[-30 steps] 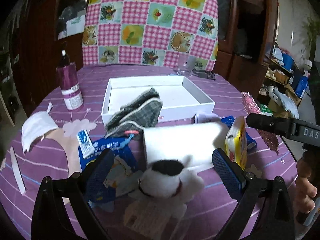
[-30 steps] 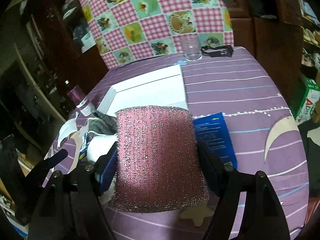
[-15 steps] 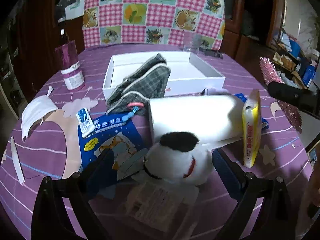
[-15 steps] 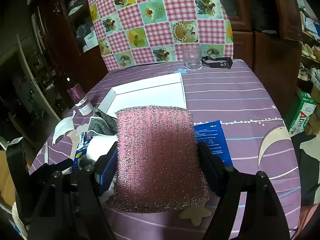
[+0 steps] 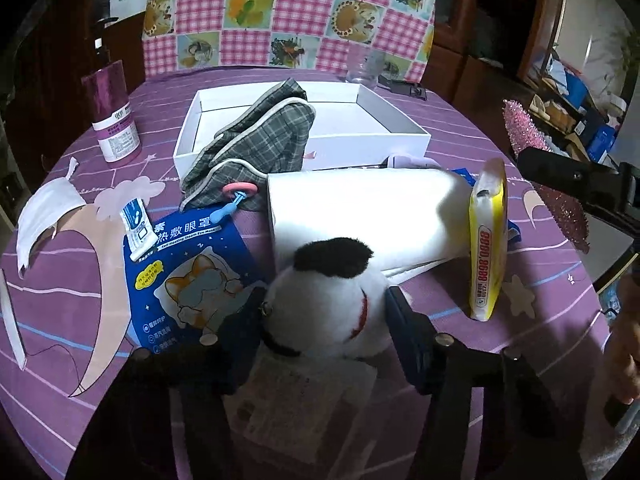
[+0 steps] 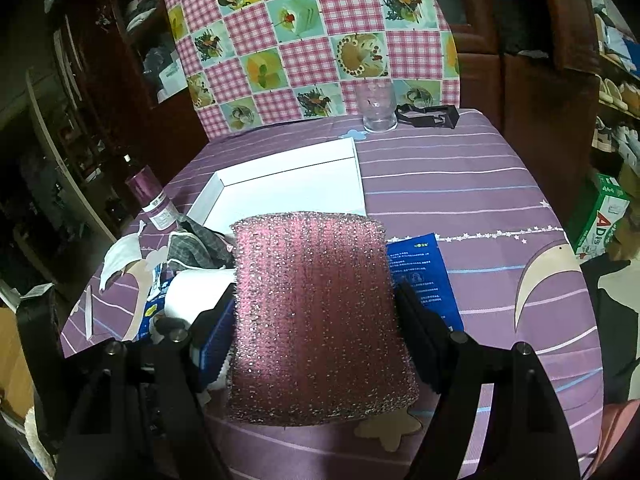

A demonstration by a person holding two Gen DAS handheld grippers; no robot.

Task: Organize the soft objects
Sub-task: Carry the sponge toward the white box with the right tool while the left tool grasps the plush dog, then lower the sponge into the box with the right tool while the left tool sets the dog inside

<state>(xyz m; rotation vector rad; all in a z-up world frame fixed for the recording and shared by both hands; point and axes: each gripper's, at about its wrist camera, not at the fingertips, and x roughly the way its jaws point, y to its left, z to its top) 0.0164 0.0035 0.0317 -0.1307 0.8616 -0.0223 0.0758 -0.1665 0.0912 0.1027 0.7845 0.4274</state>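
A white plush dog with a black ear (image 5: 332, 292) lies on a clear packet at the near edge of the purple table. My left gripper (image 5: 324, 320) straddles it; its jaws are closing and the blue pads touch the plush on both sides. My right gripper (image 6: 316, 320) is shut on a pink glittery sponge (image 6: 316, 300), held above the table to the right. An open white box (image 5: 384, 132) stands behind, with a grey plaid cloth (image 5: 260, 140) draped over its front wall.
Between plush and box lie a white roll (image 5: 360, 208), an upright yellow pack (image 5: 486, 240) and a blue eye-mask packet (image 5: 188, 272). A purple bottle (image 5: 114, 120) and a face mask (image 5: 44, 212) sit left. A glass (image 6: 378, 108) stands at the back.
My left gripper has dropped and tipped down over the plush dog, and its jaws have narrowed from wide apart onto the dog's sides. The right gripper still holds the sponge in place.
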